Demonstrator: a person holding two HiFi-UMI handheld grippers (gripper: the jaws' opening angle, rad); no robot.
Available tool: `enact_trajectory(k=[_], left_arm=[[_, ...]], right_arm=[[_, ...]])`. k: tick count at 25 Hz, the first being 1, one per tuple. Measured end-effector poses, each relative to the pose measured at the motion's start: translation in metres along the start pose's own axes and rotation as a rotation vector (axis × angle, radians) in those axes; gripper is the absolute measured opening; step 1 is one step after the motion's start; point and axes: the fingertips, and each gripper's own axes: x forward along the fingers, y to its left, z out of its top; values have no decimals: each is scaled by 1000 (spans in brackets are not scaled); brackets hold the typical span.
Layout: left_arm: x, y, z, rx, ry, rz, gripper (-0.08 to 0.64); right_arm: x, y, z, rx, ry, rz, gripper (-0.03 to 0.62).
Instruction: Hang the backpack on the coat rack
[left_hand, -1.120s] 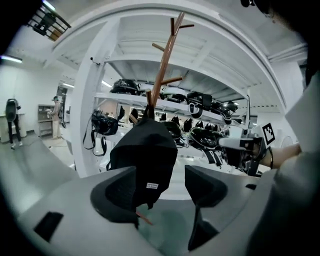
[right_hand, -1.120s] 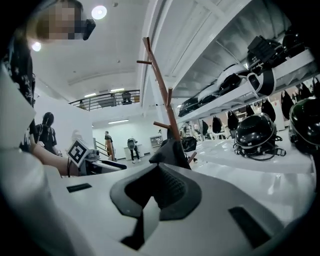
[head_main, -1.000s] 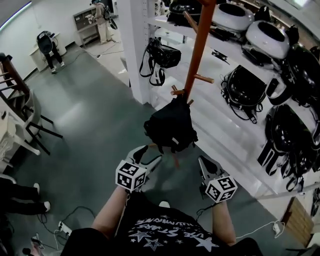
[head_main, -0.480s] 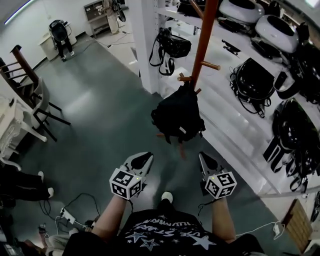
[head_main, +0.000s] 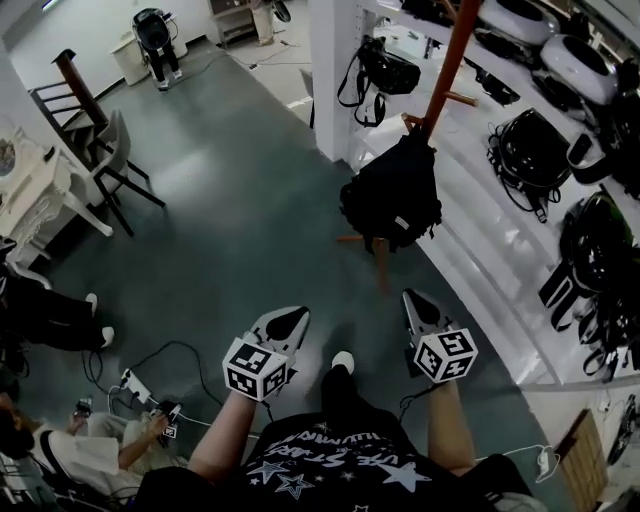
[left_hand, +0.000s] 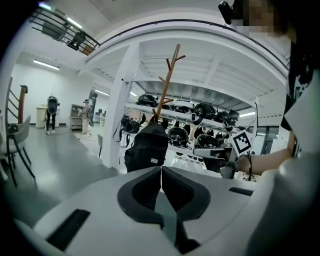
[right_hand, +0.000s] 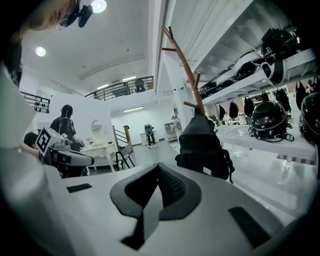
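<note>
left gripper (left_hand: 161, 169): jaws pressed fully together, nothing between them. right gripper (right_hand: 158, 166): jaws also closed and empty. both are held low in front of the person, well apart from the black backpack (head_main: 392, 195). the backpack hangs from a low peg of the reddish-brown coat rack (head_main: 447, 60), above the grey floor (head_main: 230, 220) and just beside white shelves (head_main: 462, 235) of black helmets (head_main: 530, 150).

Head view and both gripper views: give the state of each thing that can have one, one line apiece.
Black fabric backpack: hanging from a peg of the rack, touched by neither gripper.
Reddish-brown wooden coat rack: upright, carrying the backpack.
Left gripper: jaws shut, nothing between them.
Right gripper: jaws shut, nothing between them.
</note>
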Motion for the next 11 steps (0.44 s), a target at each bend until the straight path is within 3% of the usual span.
enact_trajectory(k=[6, 11], left_arm=[[-68, -19, -25, -25, -30, 90, 23], [-120, -50, -51, -26, -36, 118, 23]], right_arm=[[-41, 54, -13, -48, 11, 44, 11], [-86, 95, -26, -71, 3, 72, 11]])
